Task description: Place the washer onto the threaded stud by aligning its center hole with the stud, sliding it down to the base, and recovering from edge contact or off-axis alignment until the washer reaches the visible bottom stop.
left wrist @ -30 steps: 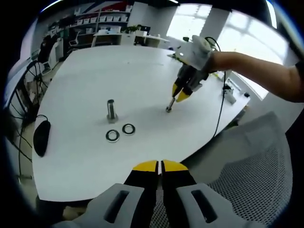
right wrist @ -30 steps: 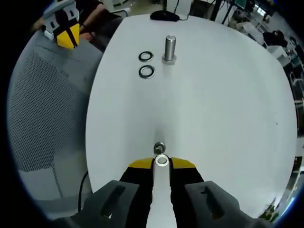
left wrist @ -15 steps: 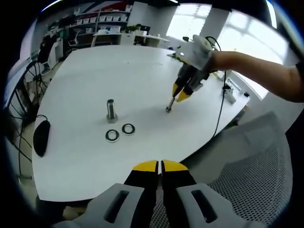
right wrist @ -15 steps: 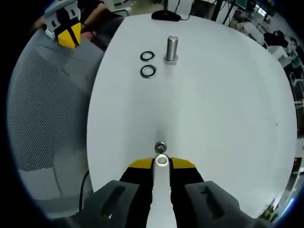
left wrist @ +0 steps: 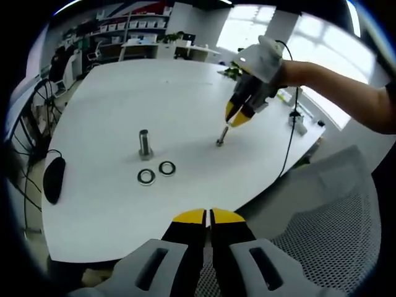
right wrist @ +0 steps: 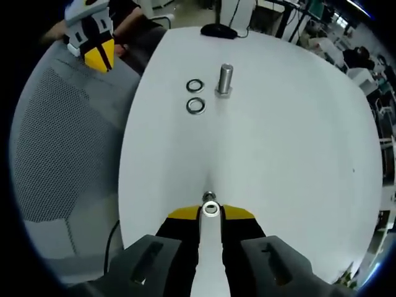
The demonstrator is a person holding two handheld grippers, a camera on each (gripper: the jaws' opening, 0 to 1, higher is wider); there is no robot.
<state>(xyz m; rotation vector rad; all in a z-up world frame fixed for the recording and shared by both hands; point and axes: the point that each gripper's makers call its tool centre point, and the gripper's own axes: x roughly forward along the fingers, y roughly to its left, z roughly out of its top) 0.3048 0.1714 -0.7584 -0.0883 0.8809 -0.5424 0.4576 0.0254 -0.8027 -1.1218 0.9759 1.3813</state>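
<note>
White table point(left wrist: 111, 99), silver stud point(left wrist: 145, 143), yellow-tipped black gripper point(left wrist: 208, 218), grey mesh chair point(right wrist: 55, 142)

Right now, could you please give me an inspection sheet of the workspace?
Surface: white table, mostly bare.
Job's things: threaded stud upright; two washers flat beside it, none on it.
Clutter: small metal piece under the right gripper's tip; black mouse at the edge.
Grippers: left gripper jaws closed, off the table; right gripper closed on a white rod.
Cables: black cable over the edge.
Surroundings: mesh chair, office shelves.
</note>
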